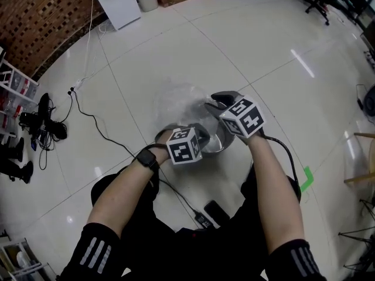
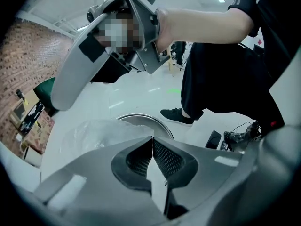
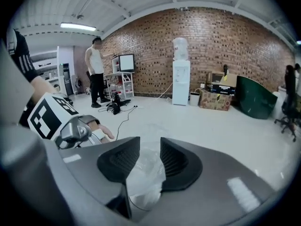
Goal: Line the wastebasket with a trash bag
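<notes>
A round metal wastebasket point(image 1: 219, 148) stands on the white floor in front of the kneeling person. A clear trash bag point(image 1: 180, 101) lies crumpled over its far rim. My left gripper point(image 1: 195, 138) is at the near rim, and its jaws meet at the tips point(image 2: 152, 138). The bag point(image 2: 94, 130) runs in a taut edge up to them, above the basket's rim point(image 2: 146, 119). My right gripper point(image 1: 221, 100) hovers at the far right of the basket. Its jaws point(image 3: 149, 142) stand apart with loose bag film point(image 3: 146, 175) between them, and the pads do not press on it.
A black device point(image 1: 214, 211) and cables point(image 1: 88, 117) lie on the floor near the person's knees. Green tape point(image 1: 306, 179) marks the floor at right. A water dispenser point(image 1: 117, 2), boxes and a shelf point(image 1: 17, 84) line the brick wall. A person point(image 3: 97, 72) stands far off.
</notes>
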The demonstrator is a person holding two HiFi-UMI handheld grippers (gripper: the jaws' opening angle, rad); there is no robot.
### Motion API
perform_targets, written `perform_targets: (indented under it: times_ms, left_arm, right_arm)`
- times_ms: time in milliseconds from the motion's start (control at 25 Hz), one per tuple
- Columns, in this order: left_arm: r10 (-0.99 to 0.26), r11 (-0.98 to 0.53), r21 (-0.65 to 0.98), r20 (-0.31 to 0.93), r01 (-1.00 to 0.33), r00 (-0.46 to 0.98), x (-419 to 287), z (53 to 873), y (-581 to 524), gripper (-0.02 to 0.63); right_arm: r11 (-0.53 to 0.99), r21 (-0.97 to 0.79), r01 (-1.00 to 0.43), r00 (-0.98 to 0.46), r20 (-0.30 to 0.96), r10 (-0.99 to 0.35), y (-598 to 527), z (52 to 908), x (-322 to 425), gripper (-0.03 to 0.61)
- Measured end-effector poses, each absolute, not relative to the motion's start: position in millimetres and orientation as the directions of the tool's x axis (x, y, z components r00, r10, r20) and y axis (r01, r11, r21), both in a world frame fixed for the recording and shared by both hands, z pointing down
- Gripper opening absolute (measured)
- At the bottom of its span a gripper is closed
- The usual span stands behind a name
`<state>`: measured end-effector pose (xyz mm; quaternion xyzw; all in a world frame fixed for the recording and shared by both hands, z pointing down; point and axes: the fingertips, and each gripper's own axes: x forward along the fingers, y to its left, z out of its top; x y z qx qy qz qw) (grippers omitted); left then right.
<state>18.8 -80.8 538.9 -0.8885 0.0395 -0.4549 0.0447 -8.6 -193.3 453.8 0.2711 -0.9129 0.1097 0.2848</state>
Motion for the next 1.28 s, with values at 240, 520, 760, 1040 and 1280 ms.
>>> perform_targets:
  times_ms: [240, 520, 760, 1040, 1280]
  left_arm:
    - [-0.096, -0.994, -0.110, 0.791, -0.014, 0.605, 16, 530, -82, 0.020]
    - [-0.089, -0.995, -0.104, 0.781, -0.012, 0.618, 10, 519, -86, 0.097]
    - [-0.125, -0.992, -0.107, 0.751, -0.067, 0.649, -14, 491, -105, 0.123]
    - [-0.340, -0.907, -0.128, 0.785, -0.402, 0.518, -117, 500, -180, 0.127]
    - [-0.359, -0.776, -0.029, 0.842, -0.630, 0.402, -183, 536, -204, 0.184]
  right_arm:
    - [0.854, -0.064, -0.517, -0.625, 0.710, -0.325, -186, 493, -27, 0.142]
    - [0.866, 0.005, -0.500, -0.542, 0.778, -0.318, -185, 518, -22, 0.008]
    - [0.856, 0.008, -0.517, -0.511, 0.800, -0.315, -185, 515, -9, 0.008]
    - [0.852, 0.019, -0.523, -0.476, 0.823, -0.310, -179, 514, 19, 0.008]
    - [0.863, 0.019, -0.505, -0.461, 0.839, -0.289, -171, 519, 27, 0.008]
